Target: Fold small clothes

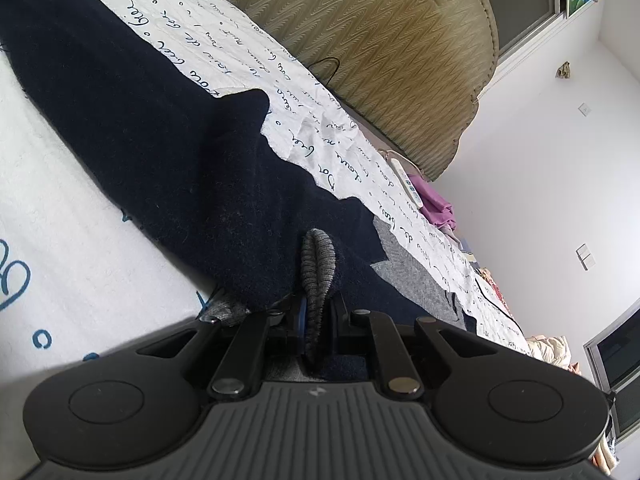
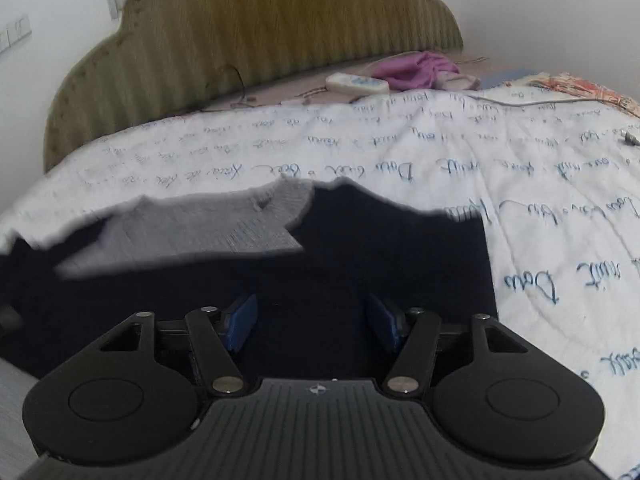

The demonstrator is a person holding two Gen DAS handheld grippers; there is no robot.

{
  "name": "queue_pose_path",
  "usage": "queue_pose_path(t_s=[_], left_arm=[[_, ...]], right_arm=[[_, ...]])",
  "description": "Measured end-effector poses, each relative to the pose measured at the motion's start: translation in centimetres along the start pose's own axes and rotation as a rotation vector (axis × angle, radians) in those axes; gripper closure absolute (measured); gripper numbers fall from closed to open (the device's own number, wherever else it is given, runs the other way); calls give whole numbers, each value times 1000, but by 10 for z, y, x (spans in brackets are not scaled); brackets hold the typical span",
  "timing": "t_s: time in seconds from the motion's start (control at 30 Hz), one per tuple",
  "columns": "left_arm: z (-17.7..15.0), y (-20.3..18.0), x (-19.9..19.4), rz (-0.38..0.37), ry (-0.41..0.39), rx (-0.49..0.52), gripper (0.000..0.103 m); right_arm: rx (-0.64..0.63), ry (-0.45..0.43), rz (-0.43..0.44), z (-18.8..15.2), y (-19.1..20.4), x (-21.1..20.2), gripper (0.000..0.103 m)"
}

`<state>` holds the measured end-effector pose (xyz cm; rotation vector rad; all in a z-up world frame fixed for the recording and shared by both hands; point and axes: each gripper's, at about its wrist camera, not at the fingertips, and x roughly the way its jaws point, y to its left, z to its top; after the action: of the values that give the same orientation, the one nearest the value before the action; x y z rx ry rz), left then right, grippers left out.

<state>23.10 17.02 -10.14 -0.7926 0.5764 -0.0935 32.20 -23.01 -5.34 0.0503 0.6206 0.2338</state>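
— Two tongs are at work on one garment, yes? Where does it lie?

— The dark navy sweater (image 1: 160,152) lies spread on the white bed cover (image 1: 60,220) with blue handwriting. From the left tongs (image 1: 316,316) it stretches forward and to the left. From the right tongs (image 2: 312,324) it lies directly under and ahead of the tips, with a grey knitted part (image 2: 224,224) further forward and to the left.

— And how do the tongs stand?

— The left tongs are clamped on a grey ribbed edge (image 1: 318,264) of the sweater; the cloth is bunched between the tips and stands up ahead of them. The right tongs are apart, with both blue pads (image 2: 240,322) visible and only dark cloth between them. Whether the pads touch the cloth, one cannot tell.

— How will this sweater handle?

— It looks like a thick, soft knit, so probably limp and rather light, not slippery. It should sag and stretch when lifted by one point only.

— Where is it best to take hold?

— Probably at the ribbed edges or at a corner, where the knit is firmer. The right tongs could take the edge nearest to them, so both sides rise together and the fold stays straight.

— Anything else near?

— Far ahead of the right tongs are a padded headboard (image 2: 256,32), a purple cloth (image 2: 416,68) and a white remote (image 2: 356,82), well apart from the sweater.
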Motion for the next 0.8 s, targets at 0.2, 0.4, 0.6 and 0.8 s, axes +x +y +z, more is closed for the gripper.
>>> queue_pose_path(t_s=[0.2,0.4,0.6,0.8], left_arm=[[15,-5,-26,76,11,-30,88],[69,43,-109,312,-374,-154,14],[138,139,-134,356,-425,-497,14],[172,177,-129,335,-473,-554,46]], right_arm=[[-44,12,-24,-3,9,-1,30],[-39,12,-20,0,10,-2,23],[-41,13,-19,0,11,-1,20],[-25,11,-7,0,9,-1,18]])
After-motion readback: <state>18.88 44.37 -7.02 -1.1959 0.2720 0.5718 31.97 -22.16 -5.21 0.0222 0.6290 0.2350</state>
